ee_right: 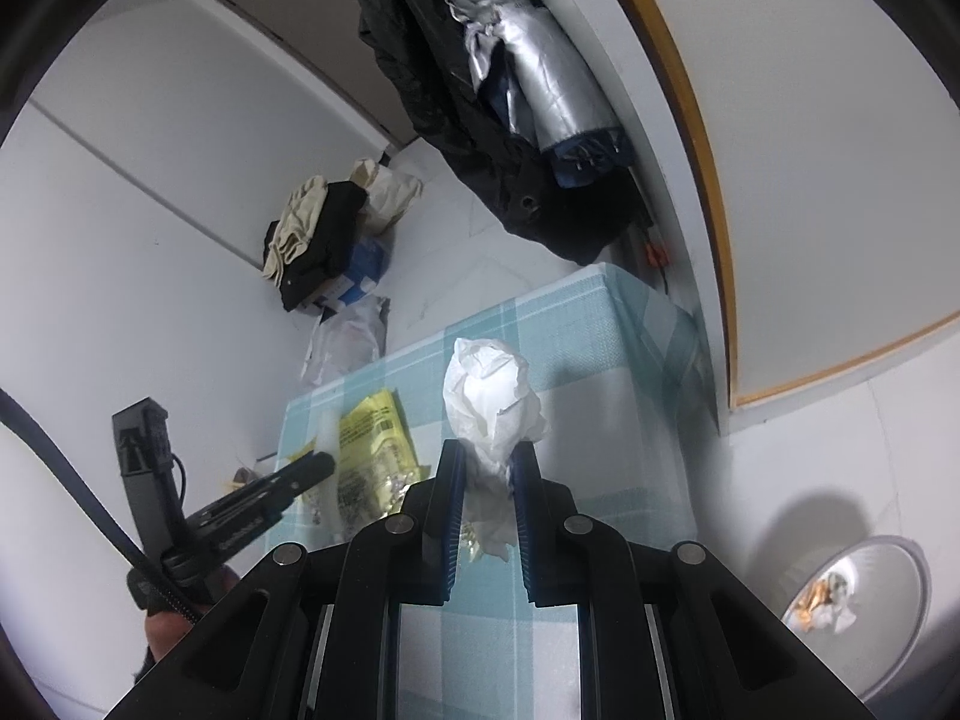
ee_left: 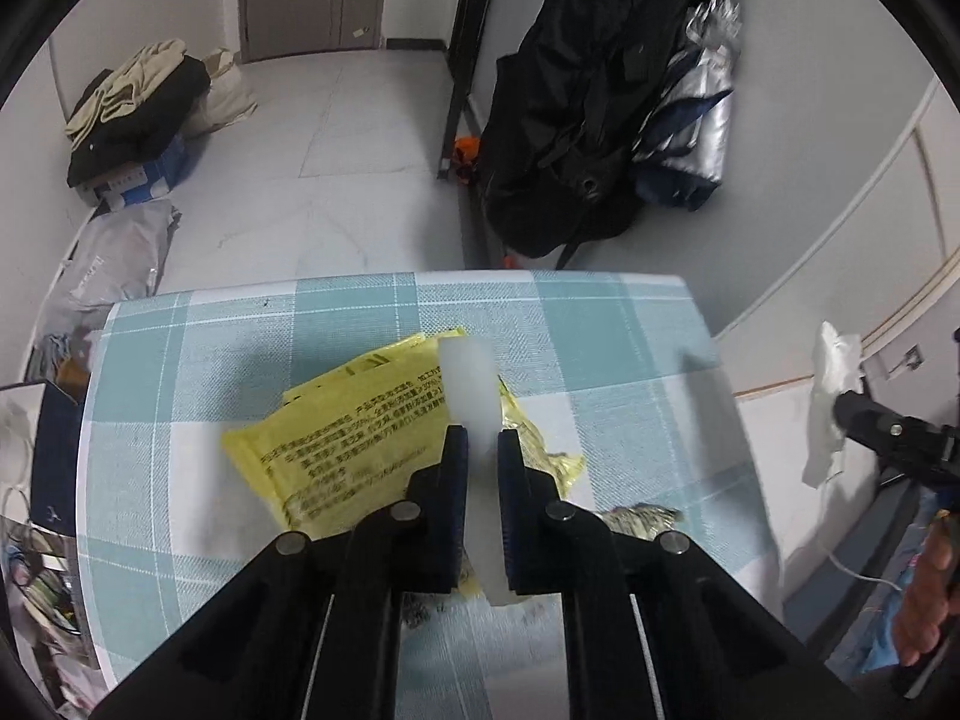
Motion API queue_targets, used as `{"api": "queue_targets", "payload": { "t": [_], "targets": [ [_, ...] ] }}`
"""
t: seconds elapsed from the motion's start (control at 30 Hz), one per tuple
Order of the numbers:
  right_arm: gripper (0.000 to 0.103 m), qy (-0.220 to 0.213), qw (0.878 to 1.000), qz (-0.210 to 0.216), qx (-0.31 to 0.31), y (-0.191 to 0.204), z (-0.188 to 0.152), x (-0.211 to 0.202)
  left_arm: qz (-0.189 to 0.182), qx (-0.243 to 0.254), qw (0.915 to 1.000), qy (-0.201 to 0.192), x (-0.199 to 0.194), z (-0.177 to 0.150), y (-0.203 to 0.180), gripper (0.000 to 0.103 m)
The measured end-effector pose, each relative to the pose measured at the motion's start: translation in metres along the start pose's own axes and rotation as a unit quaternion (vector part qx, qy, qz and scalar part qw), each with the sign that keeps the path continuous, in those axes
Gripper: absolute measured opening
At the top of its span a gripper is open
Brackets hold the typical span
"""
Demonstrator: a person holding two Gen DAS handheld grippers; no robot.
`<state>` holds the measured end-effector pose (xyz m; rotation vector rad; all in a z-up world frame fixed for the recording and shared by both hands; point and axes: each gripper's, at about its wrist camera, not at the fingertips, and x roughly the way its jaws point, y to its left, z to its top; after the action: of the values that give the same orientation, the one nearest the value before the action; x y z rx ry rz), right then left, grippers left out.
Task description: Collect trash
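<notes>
My left gripper is shut on a pale, translucent white strip that sticks out past its fingertips. Under it a yellow printed wrapper lies on the teal checked tablecloth, with crumpled foil bits beside it. My right gripper is shut on a crumpled white tissue, held above the table. In the right wrist view the left gripper shows at the left over the yellow wrapper. In the left wrist view the right gripper holds the tissue off the table's right edge.
A round grey bin with trash inside stands on the floor to the table's right. A black coat and a silver umbrella hang beyond the far edge. Piled clothes on boxes and a grey bag sit at the far left.
</notes>
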<state>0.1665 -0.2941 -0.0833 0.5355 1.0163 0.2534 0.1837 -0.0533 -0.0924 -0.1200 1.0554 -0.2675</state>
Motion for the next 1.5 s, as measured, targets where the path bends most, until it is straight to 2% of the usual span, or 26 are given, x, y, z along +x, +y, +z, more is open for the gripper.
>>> {"api": "queue_targets", "payload": {
  "t": [0.13, 0.3, 0.43, 0.73, 1.07, 1.27, 1.5],
  "targets": [
    [0.015, -0.005, 1.0, 0.009, 0.012, 0.006, -0.01, -0.01, -0.025, 0.002, 0.9992, -0.031, -0.023, -0.009, -0.001, 0.006],
    [0.015, -0.015, 1.0, 0.013, -0.009, 0.03, -0.035, -0.025, -0.039, 0.01, 0.9966, -0.071, -0.054, -0.023, -0.008, 0.006],
    [0.015, -0.025, 0.999, 0.023, -0.02, 0.05, -0.067, -0.042, -0.039, 0.032, 0.9948, -0.088, -0.083, -0.038, -0.015, 0.006],
    [0.015, -0.059, 0.996, 0.009, -0.073, 0.087, -0.121, -0.074, -0.043, 0.016, 0.9918, -0.119, -0.137, -0.089, -0.014, 0.006],
    [0.015, -0.099, 0.989, 0.014, -0.109, 0.118, -0.167, -0.143, -0.04, 0.01, 0.986, -0.162, -0.179, -0.114, -0.023, 0.006],
    [0.015, -0.133, 0.984, 0.021, -0.115, 0.12, -0.183, -0.187, -0.062, 0.025, 0.9806, -0.185, -0.198, -0.119, -0.043, 0.006],
    [0.015, -0.168, 0.981, 0.007, -0.1, 0.096, -0.189, -0.229, -0.078, 0.056, 0.9754, -0.198, -0.21, -0.126, -0.077, 0.006]
  ]
}}
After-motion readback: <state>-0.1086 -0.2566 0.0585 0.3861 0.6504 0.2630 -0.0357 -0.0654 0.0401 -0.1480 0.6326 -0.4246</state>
